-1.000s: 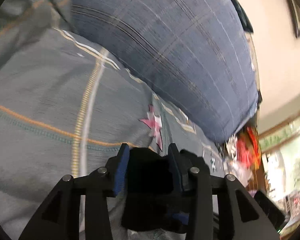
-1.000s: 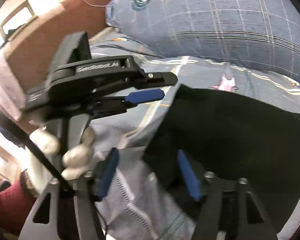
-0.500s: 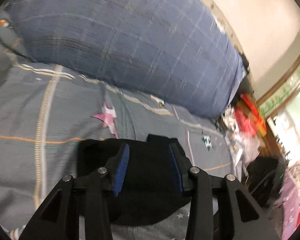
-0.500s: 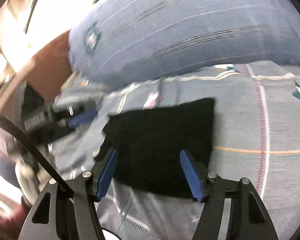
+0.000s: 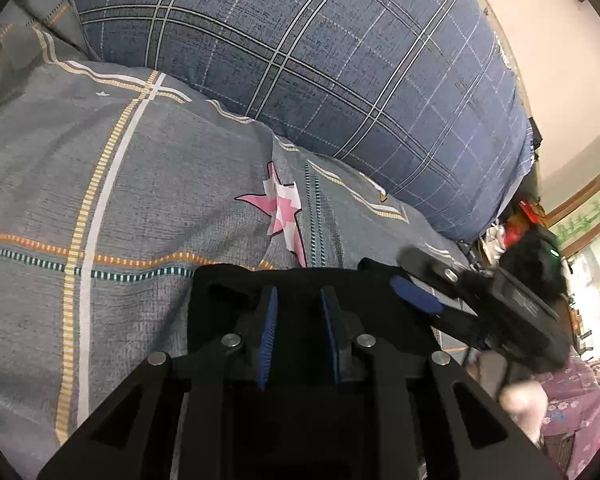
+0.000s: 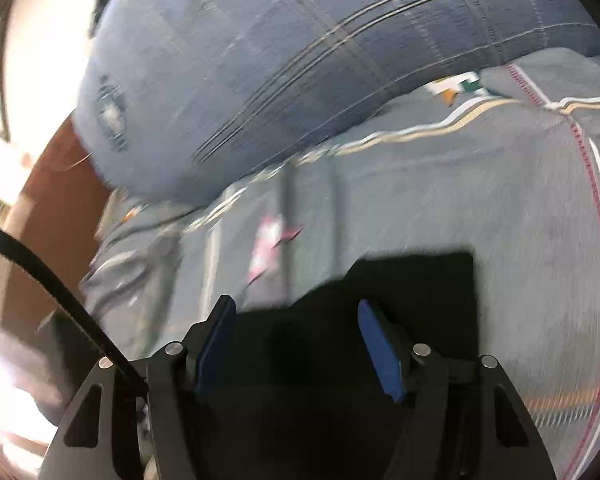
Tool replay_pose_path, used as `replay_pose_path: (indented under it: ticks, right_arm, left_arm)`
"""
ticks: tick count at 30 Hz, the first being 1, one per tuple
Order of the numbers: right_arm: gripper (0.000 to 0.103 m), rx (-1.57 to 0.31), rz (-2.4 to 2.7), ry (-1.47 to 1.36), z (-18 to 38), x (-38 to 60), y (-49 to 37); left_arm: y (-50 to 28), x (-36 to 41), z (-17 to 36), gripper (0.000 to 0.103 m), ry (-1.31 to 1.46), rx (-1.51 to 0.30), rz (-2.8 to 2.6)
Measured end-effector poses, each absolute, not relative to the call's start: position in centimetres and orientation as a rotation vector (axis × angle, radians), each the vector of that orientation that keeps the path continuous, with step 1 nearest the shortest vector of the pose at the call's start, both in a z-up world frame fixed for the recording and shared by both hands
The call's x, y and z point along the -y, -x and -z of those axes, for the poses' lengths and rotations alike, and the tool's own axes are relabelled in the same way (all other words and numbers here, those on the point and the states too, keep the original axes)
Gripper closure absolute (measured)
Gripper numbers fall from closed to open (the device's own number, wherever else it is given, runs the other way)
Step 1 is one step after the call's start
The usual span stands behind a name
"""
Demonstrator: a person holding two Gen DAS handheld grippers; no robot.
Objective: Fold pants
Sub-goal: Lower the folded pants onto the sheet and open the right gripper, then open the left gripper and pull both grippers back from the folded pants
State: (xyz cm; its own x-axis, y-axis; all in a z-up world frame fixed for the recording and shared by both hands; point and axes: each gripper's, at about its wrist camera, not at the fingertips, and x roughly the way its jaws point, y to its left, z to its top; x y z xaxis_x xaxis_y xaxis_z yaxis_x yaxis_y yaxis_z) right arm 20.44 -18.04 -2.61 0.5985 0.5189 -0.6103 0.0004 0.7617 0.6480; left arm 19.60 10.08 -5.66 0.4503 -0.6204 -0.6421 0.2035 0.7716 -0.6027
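Note:
The black pants lie folded flat on the grey bed sheet. My left gripper is low over their near part, its jaws closing to a narrow gap. Black cloth fills that gap, and I cannot tell whether the pads press on it. My right gripper reaches in from the right at the pants' far corner. In the right wrist view the right gripper stands wide open above the pants, with the cloth under its fingers and nothing pinched.
A big blue plaid pillow lies behind the pants, also in the right wrist view as the pillow. A pink star print marks the sheet just beyond them. A hand holds the right gripper. Room clutter sits past the bed's right edge.
The left gripper held bunched black cloth; now the pants lie flat under it and its jaws have narrowed. The right gripper swung and rolled right, losing sight of the left gripper.

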Motion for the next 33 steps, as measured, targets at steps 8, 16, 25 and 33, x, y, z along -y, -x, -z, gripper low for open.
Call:
replay_pose_path:
  ticks: [8, 16, 25, 33]
  right_arm:
    - [0.035, -0.833, -0.301, -0.533, 0.2, 17.7, -18.8]
    - [0.044, -0.774, -0.168, -0.248, -0.1, 17.3, -9.8]
    - [0.038, -0.791, -0.132, -0.343, 2.0, 19.4, -8.6]
    - [0.031, -0.589, -0.063, -0.314, -0.1, 18.1, -1.3]
  left_arm:
    - [-19.0, -10.3, 3.7, 0.081, 0.478, -0.985, 0.532]
    - [-15.0, -7.7, 3.7, 0.070, 0.145, -0.945, 0.446]
    - [-13.3, -8.9, 2.0, 0.061, 0.195, -0.934, 0.410]
    - [-5.4, -11.3, -0.1, 0.055, 0.212, -0.754, 0.240]
